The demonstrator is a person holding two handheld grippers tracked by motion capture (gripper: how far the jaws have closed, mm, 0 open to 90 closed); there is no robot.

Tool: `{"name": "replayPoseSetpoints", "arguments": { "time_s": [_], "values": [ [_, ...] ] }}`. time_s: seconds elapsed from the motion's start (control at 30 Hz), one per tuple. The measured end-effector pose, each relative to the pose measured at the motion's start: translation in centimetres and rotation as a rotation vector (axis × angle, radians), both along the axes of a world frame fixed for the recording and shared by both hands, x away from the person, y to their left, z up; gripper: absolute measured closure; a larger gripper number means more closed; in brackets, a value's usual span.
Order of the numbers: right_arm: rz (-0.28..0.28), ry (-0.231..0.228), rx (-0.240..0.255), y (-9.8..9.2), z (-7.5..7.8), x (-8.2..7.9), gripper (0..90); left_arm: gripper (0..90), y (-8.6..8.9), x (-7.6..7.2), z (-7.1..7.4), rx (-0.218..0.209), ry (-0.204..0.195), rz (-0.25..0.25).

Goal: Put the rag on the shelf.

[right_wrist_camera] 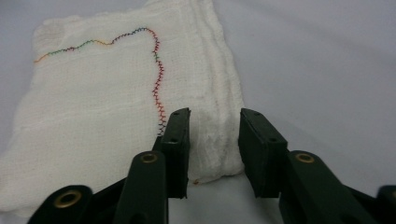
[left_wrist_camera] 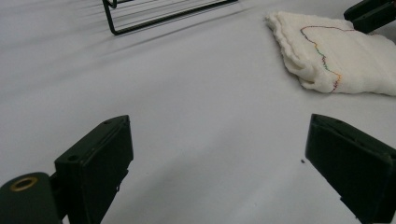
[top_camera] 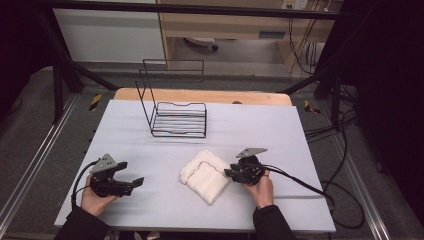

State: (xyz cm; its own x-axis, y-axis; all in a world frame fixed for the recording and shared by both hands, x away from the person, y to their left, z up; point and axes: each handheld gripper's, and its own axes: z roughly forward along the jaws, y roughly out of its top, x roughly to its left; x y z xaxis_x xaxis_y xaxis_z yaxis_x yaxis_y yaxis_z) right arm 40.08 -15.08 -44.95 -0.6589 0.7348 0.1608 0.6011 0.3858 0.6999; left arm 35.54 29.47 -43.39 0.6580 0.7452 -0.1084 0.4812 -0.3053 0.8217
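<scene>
On table [top_camera: 150, 195], centre-front, between my two hands: 1 folded cloth [top_camera: 205, 175].

Item: cloth, white, loose gauze-type weave, folded to approx. a square, several layers. Wavy multicolour stitch line across top face. Lies flat, one corner toward me. Rack [top_camera: 175, 112] (black wire) stands well apart, farther back.

Handling, est.: v. light, soft, no stiffness; will sag and may unfold if lifted by one layer only. Not slippery, weave should give pads good bite. Not fragile. Thick folded hem on the side nearest my right gripper [right_wrist_camera: 212, 144] looks best place to pinch, taking all layers at once; top sheet alone would likely peel off.

Right gripper: jaws part-open, narrow gap, straddling that folded edge. Cloth sits between pads; left pad on or just over the cloth top, right pad just off the edge. No grip yet as far as I can tell.

Left gripper [left_wrist_camera: 219, 154]: jaws wide open, nothing between them but bare table. Cloth lies ahead and to the right of it, apart.

Risk: pinch too shallow = edge slips out.
</scene>
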Motion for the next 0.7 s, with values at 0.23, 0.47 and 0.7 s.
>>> {"name": "replayPoseSetpoints", "arguments": {
  "time_s": [0.23,0.47,0.7],
  "values": [
    [-0.011,0.039,0.020,-0.1,0.2,-0.3,81.2,7.5,-0.2,0.0,0.0,-0.008,0.005,0.005],
    [-0.030,0.047,0.014,-0.6,1.0,-2.7,81.7,7.5,-1.0,0.0,0.2,-0.020,0.014,0.007],
    [-0.042,0.045,0.014,-0.9,0.6,-4.2,78.7,7.5,-3.0,0.2,0.6,-0.021,0.032,0.007]
  ]
}}
